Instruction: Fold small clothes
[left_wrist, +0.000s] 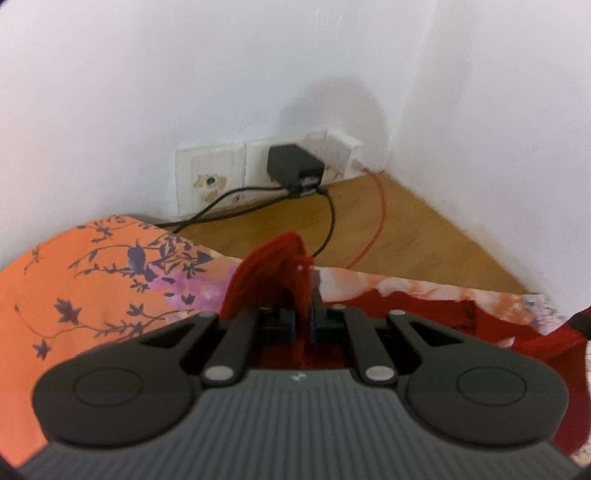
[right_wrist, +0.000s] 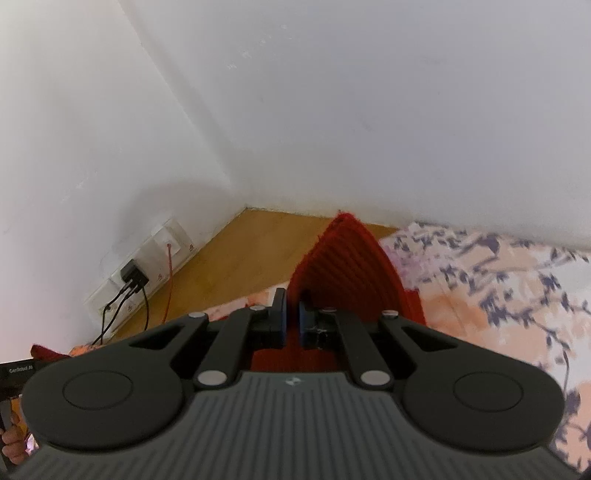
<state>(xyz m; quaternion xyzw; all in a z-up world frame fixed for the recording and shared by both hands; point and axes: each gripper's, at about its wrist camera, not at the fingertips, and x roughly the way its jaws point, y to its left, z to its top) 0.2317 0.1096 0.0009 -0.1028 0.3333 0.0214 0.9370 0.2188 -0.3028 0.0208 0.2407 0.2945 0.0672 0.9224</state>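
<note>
Red knitted garment (left_wrist: 266, 273) pinched at two separate places, one by each gripper, above a floral bedsheet (left_wrist: 92, 280). Left gripper (left_wrist: 303, 295) clenched on a bunched edge of the knit, with fabric rising as a peak just ahead of the fingertips and dropping back between the blue pads (left_wrist: 314, 325) toward the camera. Right gripper (right_wrist: 291, 314) likewise clamped on a ribbed edge of the same garment (right_wrist: 343, 266), standing as a taller triangular flap ahead and slightly to the right of the jaws. Both tools angled downward toward the room corner, with wooden floor (left_wrist: 406, 229), wall sockets (left_wrist: 210, 177) and a black charger (left_wrist: 291, 166) beyond the bed edge. Long axis of the garment judged to run from one gripper to the other, hence roughly crosswise to both pointing directions; slack or taut between the two grips cannot be told. Remainder of the garment hanging or trailing below and behind the fingers, mostly hidden by the tool bodies. Neither hand nearer to the cloth, both already on it; coming move therefore judged to depend on keeping the two held points level and carrying them together over the sheet.
</note>
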